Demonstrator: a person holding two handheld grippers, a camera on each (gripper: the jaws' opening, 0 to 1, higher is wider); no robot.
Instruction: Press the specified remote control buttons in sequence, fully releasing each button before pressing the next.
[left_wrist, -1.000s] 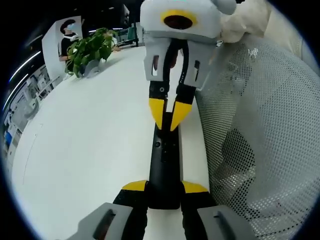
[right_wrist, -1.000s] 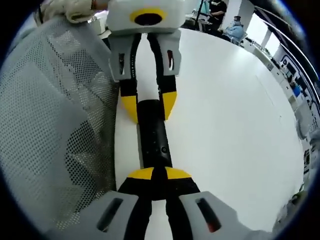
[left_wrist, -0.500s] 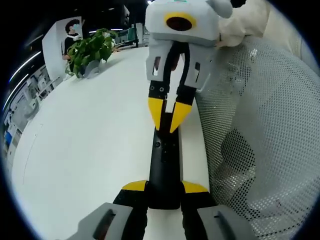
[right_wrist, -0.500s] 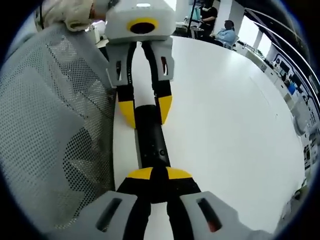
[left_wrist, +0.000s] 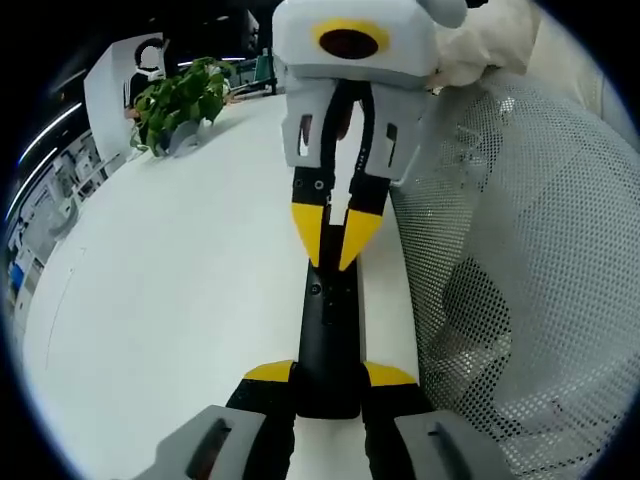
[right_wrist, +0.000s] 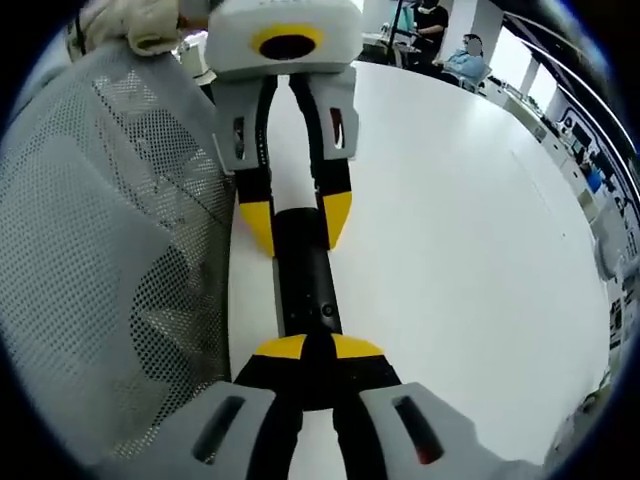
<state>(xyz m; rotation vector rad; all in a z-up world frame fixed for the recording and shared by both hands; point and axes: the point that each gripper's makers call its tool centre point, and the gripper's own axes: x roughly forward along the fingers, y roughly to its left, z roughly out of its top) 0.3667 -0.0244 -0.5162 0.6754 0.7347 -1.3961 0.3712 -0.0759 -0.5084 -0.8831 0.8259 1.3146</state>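
We see the black remote (left_wrist: 328, 335) lying on the white table (left_wrist: 170, 300), its long axis running straight from our left gripper (left_wrist: 328, 378) toward the right gripper (left_wrist: 334, 242) opposite. The left jaws stand either side of the remote's near end, gripping it. In the right gripper view, the right gripper (right_wrist: 305, 350) has its yellow tips pinched nearly together with no gap, resting on the remote (right_wrist: 305, 275) at the end nearest that camera; the left gripper (right_wrist: 297, 222) straddles the far end. We can read no brand or writing on the remote. A white mesh chair back (left_wrist: 520, 260) stands just beside the table edge. A potted plant (left_wrist: 180, 98) sits far beyond.
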